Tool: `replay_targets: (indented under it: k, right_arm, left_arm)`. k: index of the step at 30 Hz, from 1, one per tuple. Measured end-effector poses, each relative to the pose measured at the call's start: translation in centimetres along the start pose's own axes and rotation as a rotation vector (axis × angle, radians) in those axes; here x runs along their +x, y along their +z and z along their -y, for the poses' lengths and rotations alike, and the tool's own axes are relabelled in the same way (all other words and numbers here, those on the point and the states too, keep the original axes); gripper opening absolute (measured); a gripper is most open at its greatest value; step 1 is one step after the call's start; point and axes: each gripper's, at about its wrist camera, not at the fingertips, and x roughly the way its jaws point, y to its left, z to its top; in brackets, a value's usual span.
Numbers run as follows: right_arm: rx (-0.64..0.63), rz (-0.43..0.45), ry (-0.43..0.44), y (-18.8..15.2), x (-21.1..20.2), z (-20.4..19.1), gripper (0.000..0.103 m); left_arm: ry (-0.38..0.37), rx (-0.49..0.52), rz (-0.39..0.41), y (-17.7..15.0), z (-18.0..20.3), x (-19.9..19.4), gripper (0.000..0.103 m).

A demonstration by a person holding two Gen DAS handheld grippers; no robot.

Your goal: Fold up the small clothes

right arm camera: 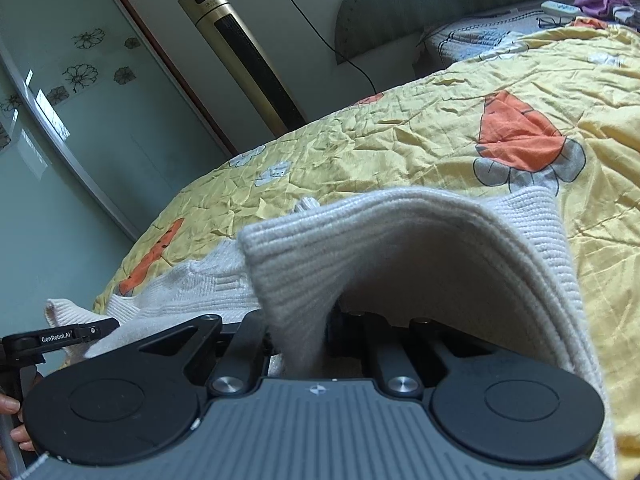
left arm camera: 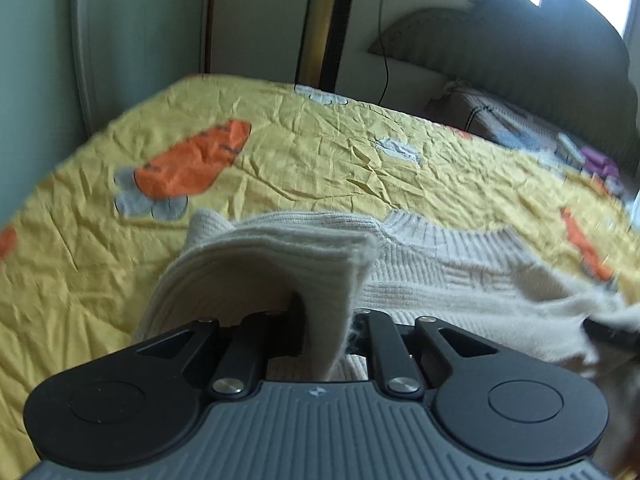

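A cream knit sweater (left arm camera: 440,280) lies on the yellow bedspread (left arm camera: 320,148). My left gripper (left arm camera: 320,320) is shut on a ribbed edge of it; the fabric arches up over the fingers and hides the tips. In the right wrist view the same sweater (right arm camera: 192,284) stretches to the left, and a ribbed fold (right arm camera: 420,240) drapes over my right gripper (right arm camera: 308,328), pinched between its jaws, with the tips hidden. The left gripper (right arm camera: 60,338) shows at the left edge of that view, with a person's hand (right arm camera: 12,408) below it.
The bedspread (right arm camera: 400,140) is crumpled, with orange and grey prints. A gold tower fan (right arm camera: 240,52) and a glass sliding door (right arm camera: 60,120) stand past the bed's edge. A grey headboard (left arm camera: 540,40), a pillow (left arm camera: 500,120), and small items with purple cloth (right arm camera: 600,0) are at the bed's head.
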Motion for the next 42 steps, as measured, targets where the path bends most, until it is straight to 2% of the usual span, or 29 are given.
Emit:
replay_targets:
  k: [3,4,5,7,11,14,15,16,18,20,21,22,23,25,29,32,37,40,42]
  right_arm:
    - [0.023,-0.009,0.008,0.1,0.3,0.3,0.021]
    - [0.033,-0.011,0.011,0.2,0.4,0.4,0.022]
    - [0.045,-0.013,0.016,0.3,0.5,0.5,0.023]
    - [0.064,-0.015,0.027,0.4,0.6,0.7,0.028]
    - [0.056,-0.012,0.034,0.7,0.9,0.3,0.040]
    - [0.033,0.003,0.027,0.9,0.8,-0.4,0.050]
    - [0.013,0.018,0.020,0.9,0.6,-0.9,0.056]
    - [-0.020,0.037,0.014,0.9,0.3,-1.4,0.064]
    - [-0.095,0.050,0.004,0.9,0.2,-2.6,0.071]
    - [-0.158,0.021,-0.021,1.0,0.8,-3.3,0.077]
    - [-0.179,-0.020,-0.057,1.0,1.5,-3.5,0.085]
    - [-0.193,-0.059,-0.106,1.0,2.3,-3.5,0.083]
    - [-0.198,-0.060,-0.138,0.9,2.5,-3.5,0.081]
    - [-0.194,-0.034,-0.130,0.6,1.4,-3.6,0.081]
    - [-0.261,0.065,-0.093,-0.6,-3.1,-3.6,0.087]
    - [-0.259,0.095,-0.116,-1.2,-6.3,-1.8,0.088]
    - [-0.041,0.077,-0.115,-1.8,-10.8,4.5,0.089]
    - [0.112,0.017,-0.029,-2.8,-12.2,8.1,0.089]
    - [0.176,-0.048,0.051,-3.6,-12.1,9.7,0.089]
  left_arm:
    - [-0.066,-0.087,-0.009,0.4,-1.1,-0.2,0.029]
    - [-0.092,-0.115,-0.005,0.5,-1.5,-0.3,0.045]
    - [-0.115,-0.146,0.005,0.6,-1.8,-0.5,0.068]
    - [-0.146,-0.202,0.043,0.8,-2.4,-1.1,0.081]
    - [-0.151,-0.216,0.079,1.5,-2.7,-1.9,0.081]
    - [-0.089,-0.171,0.112,1.5,-2.5,-2.5,0.081]
    - [-0.064,-0.150,0.116,1.4,-2.4,-2.5,0.081]
    - [-0.034,-0.133,0.112,1.4,-2.4,-2.4,0.081]
    - [0.020,-0.111,0.085,1.3,-2.4,-1.7,0.081]
    - [0.061,-0.080,0.053,1.1,-2.3,-1.2,0.081]
    - [0.071,-0.064,0.054,0.8,-2.3,-1.2,0.081]
    - [0.076,-0.042,0.062,0.5,-2.4,-1.5,0.081]
    - [0.077,-0.011,0.072,0.1,-2.4,-2.0,0.081]
    - [0.071,0.068,0.093,-0.8,-2.6,-3.0,0.081]
    - [0.016,0.169,0.115,-2.7,-4.7,-4.7,0.081]
    - [-0.062,0.154,0.074,-4.0,-7.1,-5.3,0.081]
    - [-0.224,0.053,0.010,-5.9,-10.9,-5.7,0.081]
    - [-0.338,-0.020,-0.050,-6.6,-12.6,-5.3,0.081]
    - [-0.389,-0.073,-0.085,-6.9,-13.2,-4.7,0.081]
